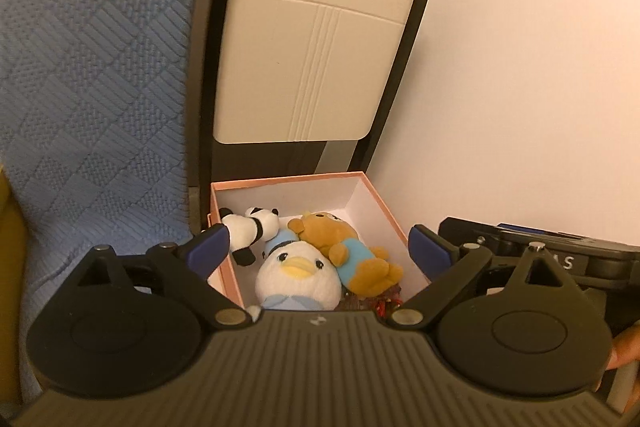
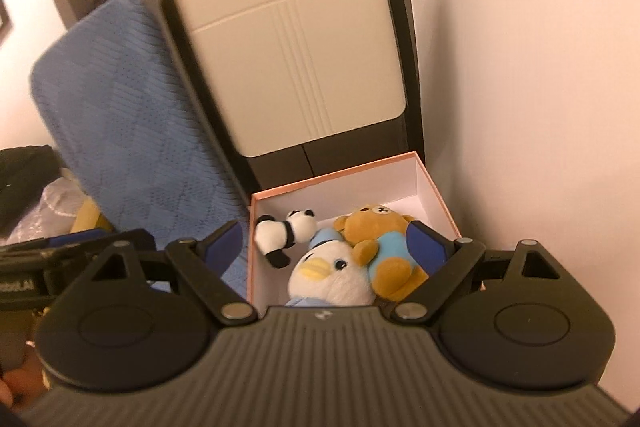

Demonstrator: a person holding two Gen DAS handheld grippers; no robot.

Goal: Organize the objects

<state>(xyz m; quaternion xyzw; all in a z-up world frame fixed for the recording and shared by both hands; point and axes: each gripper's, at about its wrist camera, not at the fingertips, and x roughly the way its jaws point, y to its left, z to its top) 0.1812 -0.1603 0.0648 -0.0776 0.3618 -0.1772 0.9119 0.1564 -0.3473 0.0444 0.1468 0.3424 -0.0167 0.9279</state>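
Toys boxed, both tools empty above them

Nearest us, our left tool [image 1: 320, 247] and right tool [image 2: 324, 243] are spread wide with nothing between the blue pads; the left one's jaws have nearly finished opening. Just below them sits the pink-edged box [image 1: 384, 203], pushed into the corner by the wall, probably so it stays put while filled. Inside, the white duck plush [image 1: 298, 277] lies nearest, the brown bear [image 1: 348, 247] rests against it on the wall side, and the panda [image 1: 252, 227] sprawls toward the box's other wall. Beyond stands a cream panel [image 1: 308, 47], likely a folded chair, with a blue quilted cushion [image 1: 92, 87] beside it.
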